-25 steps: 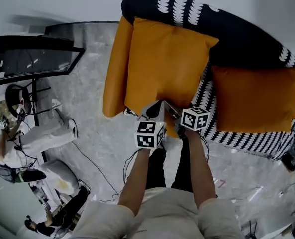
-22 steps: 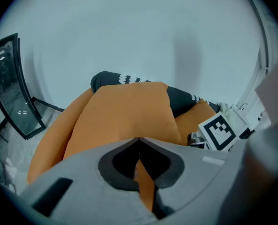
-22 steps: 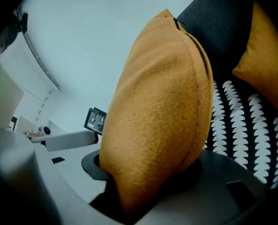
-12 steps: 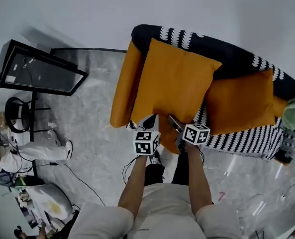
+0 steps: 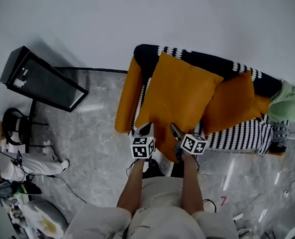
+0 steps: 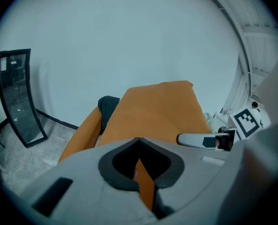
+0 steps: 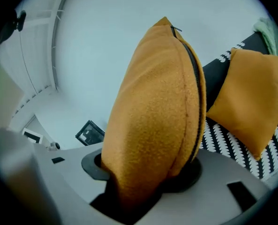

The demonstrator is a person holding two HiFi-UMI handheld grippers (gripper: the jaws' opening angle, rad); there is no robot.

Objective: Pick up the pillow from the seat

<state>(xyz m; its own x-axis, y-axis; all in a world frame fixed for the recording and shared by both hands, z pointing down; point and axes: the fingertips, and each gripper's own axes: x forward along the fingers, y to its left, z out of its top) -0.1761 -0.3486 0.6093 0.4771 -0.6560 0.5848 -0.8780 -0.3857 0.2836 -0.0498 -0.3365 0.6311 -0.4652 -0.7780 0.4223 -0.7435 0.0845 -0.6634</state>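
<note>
The pillow (image 5: 179,96) is tilted up over the sofa (image 5: 227,66) seat, its near edge clamped by both tongs: left gripper (image 5: 146,130) on a thin fold, right gripper (image 5: 175,131) on a thick corner. Raise both evenly, lest the fold slip

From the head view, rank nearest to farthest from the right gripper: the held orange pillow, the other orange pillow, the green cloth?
1. Large orange fabric pillow: between the fingers of the right gripper.
2. Second orange fabric pillow: on the striped sofa, to the right.
3. Pale green cloth: sofa's far right end.
</note>
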